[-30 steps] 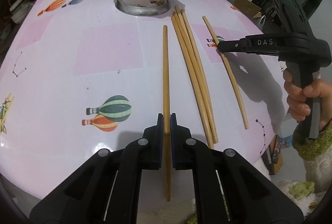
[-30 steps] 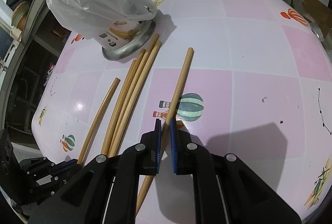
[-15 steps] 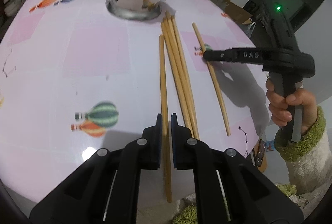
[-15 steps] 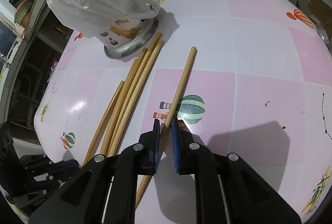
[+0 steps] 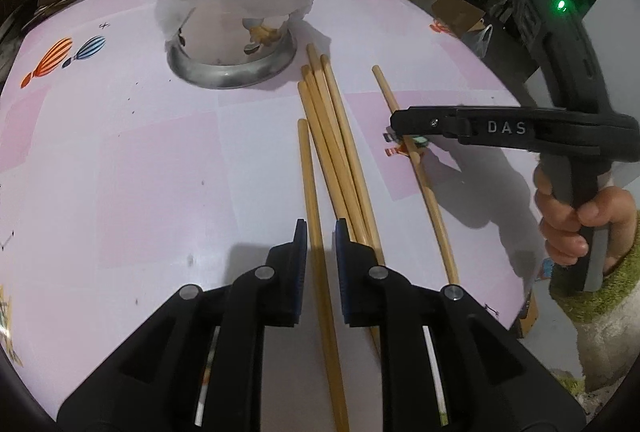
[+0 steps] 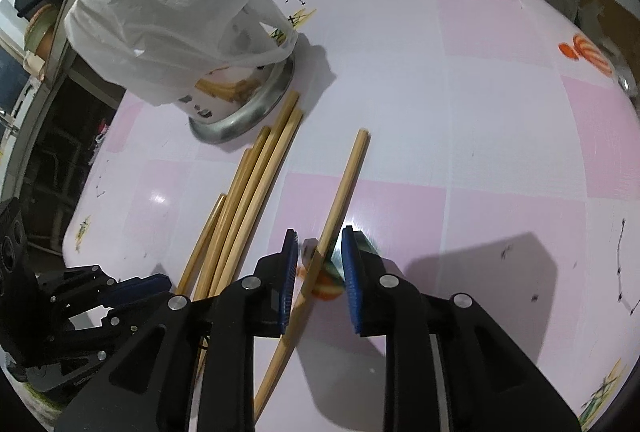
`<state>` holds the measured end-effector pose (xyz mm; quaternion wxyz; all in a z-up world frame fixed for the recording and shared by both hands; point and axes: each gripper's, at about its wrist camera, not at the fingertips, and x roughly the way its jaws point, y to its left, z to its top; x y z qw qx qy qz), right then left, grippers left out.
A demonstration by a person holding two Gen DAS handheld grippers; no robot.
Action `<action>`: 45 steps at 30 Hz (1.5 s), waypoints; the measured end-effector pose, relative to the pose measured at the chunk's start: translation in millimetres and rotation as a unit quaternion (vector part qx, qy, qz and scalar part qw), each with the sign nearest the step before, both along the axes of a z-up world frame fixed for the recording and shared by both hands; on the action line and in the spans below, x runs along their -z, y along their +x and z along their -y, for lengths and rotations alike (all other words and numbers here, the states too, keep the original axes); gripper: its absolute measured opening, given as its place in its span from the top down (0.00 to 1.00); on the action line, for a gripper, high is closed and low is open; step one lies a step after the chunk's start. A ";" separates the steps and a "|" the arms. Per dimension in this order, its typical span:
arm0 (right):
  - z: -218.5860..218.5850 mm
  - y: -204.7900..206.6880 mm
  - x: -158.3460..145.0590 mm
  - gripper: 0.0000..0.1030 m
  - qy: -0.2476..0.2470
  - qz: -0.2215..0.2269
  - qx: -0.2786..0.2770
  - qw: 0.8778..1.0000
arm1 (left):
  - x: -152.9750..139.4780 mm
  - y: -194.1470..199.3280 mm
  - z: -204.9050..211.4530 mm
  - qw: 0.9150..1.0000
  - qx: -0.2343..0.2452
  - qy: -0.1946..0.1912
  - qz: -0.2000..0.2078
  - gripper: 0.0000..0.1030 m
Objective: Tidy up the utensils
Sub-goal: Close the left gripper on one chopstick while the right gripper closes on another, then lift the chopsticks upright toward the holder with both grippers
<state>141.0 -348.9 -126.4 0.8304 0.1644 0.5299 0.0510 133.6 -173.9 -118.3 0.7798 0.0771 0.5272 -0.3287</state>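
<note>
Left gripper [image 5: 321, 246], low over counter [image 5: 160, 160], jaws narrowly apart w/ one chopstick [image 5: 310, 192] between; right gripper [image 6: 320, 256] wider, astride lone chopstick [image 6: 344, 188].

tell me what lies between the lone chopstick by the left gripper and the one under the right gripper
The bundle of chopsticks lies between the left chopstick and the right chopstick, clearest in the left wrist view.

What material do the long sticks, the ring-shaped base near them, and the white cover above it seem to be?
Long sticks: probably bamboo or wood, with a matte tan, even colour.
Ring-shaped base: metal, likely steel or aluminium, with a dull grey sheen.
White cover: thin plastic bag, translucent and crinkled.
</note>
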 end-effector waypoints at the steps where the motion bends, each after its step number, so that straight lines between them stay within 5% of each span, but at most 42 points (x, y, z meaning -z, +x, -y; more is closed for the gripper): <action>1: -0.5 2.5 -0.3 0.78 -0.003 0.001 -0.001 1.000 | 1.3 0.8 1.2 1.000 0.001 0.001 0.000 0.87; 10: -2.7 9.6 -0.7 0.79 -0.017 0.010 -0.009 1.000 | 7.3 6.6 3.3 0.999 -0.014 0.030 0.034 0.87; 18: -0.6 14.4 -0.5 0.79 -0.015 0.006 -0.017 1.000 | 4.7 21.0 -5.7 0.999 -0.040 0.016 0.017 0.87; 32: -7.9 36.1 -0.1 0.79 -0.047 0.011 -0.011 0.999 | 0.8 42.0 14.4 0.997 -0.033 0.048 0.048 0.88; 45: -10.8 33.0 -0.7 0.93 -0.057 0.017 -0.004 0.998 | 3.7 45.6 18.2 0.997 -0.040 0.039 0.051 0.94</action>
